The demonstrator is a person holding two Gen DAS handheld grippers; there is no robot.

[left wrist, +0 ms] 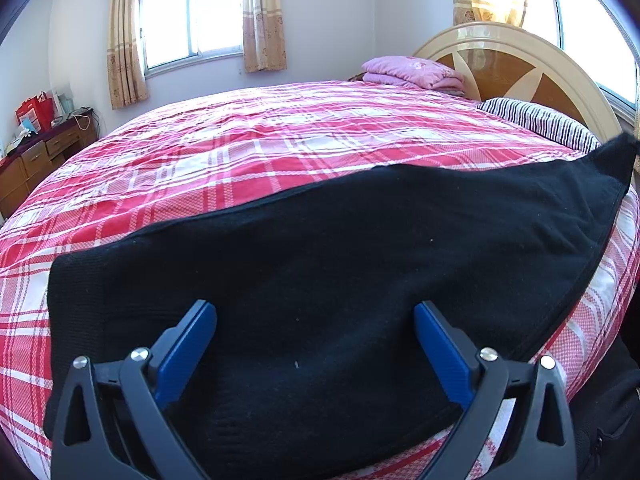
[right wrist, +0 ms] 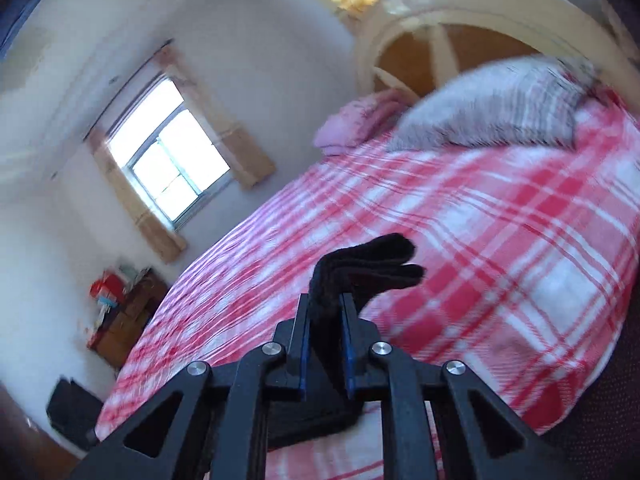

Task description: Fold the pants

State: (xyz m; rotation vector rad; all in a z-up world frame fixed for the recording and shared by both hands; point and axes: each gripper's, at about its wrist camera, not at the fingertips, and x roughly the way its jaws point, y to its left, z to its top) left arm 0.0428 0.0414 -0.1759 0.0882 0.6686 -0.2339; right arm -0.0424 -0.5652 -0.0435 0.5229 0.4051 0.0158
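Observation:
Black pants (left wrist: 340, 248) lie spread across the near part of a bed with a red and white plaid cover (left wrist: 240, 148). My left gripper (left wrist: 316, 312) is open, its blue pads (left wrist: 188, 344) held just above the pants near their near edge. The far right end of the pants (left wrist: 616, 160) is lifted off the bed. In the right wrist view, my right gripper (right wrist: 325, 300) is shut on a bunched end of the black pants (right wrist: 368, 268) and holds it above the plaid cover (right wrist: 500, 240). That view is tilted and blurred.
A striped pillow (left wrist: 540, 120) and a folded pink blanket (left wrist: 412, 72) lie by the round headboard (left wrist: 512, 60) at the back right. A wooden dresser (left wrist: 36, 160) with red bags stands at the left wall. A window with curtains (left wrist: 192, 20) is behind the bed.

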